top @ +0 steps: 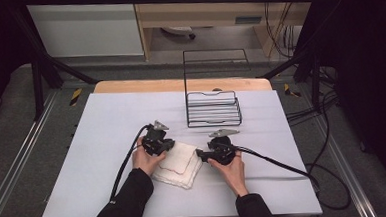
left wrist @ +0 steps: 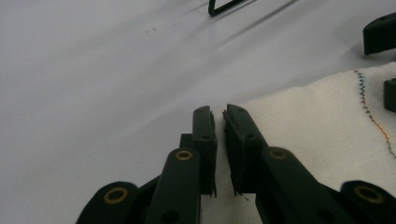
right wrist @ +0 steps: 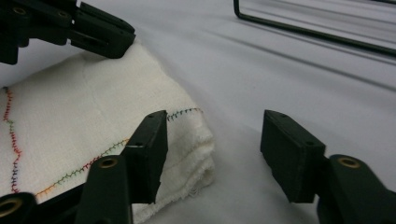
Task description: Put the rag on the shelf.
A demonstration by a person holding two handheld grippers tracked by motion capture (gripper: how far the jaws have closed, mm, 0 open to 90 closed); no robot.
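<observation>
My left tongs (left wrist: 219, 116) sit nearly together at the folded cloth (top: 176, 164); my right tongs (right wrist: 212, 158) gape apart beside it, mid-counter (top: 106, 118).

We note a folded cloth (top: 176, 164) of white woven fabric, coarse and fuzzy at its edges, with multicoloured stitching. The table cover (top: 107, 143) looks like smooth matt pale fabric, faintly creased. The wire rack (top: 213, 107) appears thin black metal. Both the left gripper (left wrist: 219, 114) and right gripper (right wrist: 212, 140) show matt black plastic jaws with brass-coloured rivets.
</observation>
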